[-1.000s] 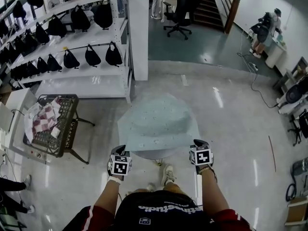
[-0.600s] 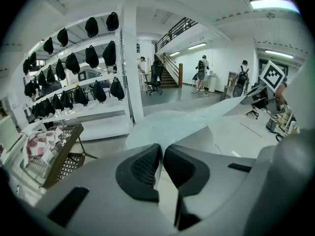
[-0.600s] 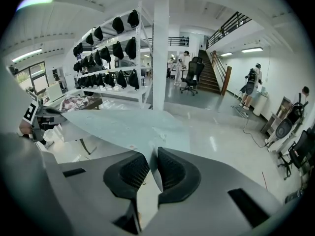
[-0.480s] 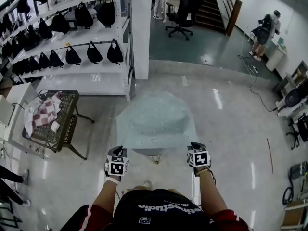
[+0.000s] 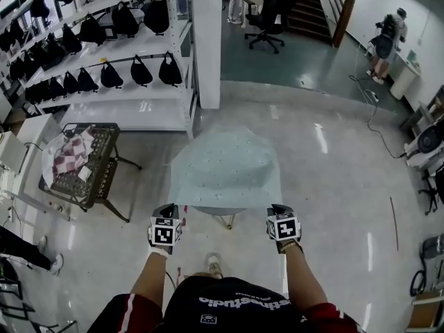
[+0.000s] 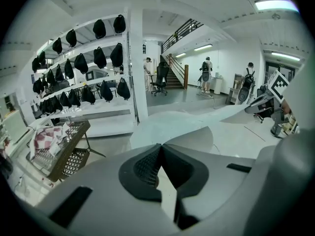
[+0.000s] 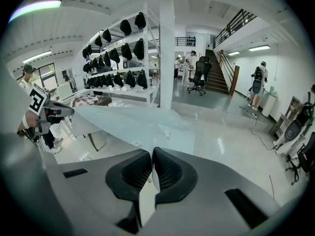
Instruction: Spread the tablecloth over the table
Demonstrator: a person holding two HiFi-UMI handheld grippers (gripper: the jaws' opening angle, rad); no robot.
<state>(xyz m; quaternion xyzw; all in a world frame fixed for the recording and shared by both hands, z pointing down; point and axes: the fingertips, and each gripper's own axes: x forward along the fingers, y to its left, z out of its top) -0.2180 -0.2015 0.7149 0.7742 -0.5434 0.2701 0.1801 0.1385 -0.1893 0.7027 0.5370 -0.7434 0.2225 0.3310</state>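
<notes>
A pale blue tablecloth (image 5: pixel 225 172) is seen lying over a small desk (image 5: pixel 223 215), of which only a grey edge and a leg are shown below the near hem. The near edge of the tablecloth is held off the desk and stretched between the two tongs.

The left tongs (image 5: pixel 168 210) are closed on the near left corner. In the left gripper view the pads (image 6: pixel 142 166) are pressed together, with a strip of the fabric pinched between them. The right tongs (image 5: pixel 277 210) are clamped in the same way on the near right corner, and the tablecloth is seen running away from them towards the desk. Both tongs are held level, just in front of the person's body.

A wire basket (image 5: pixel 87 179) holding checked fabric (image 5: pixel 69 155) is set on the floor to the left of the desk. Beyond it a white rack (image 5: pixel 149 109) is hung with black bags (image 5: pixel 141 71).
</notes>
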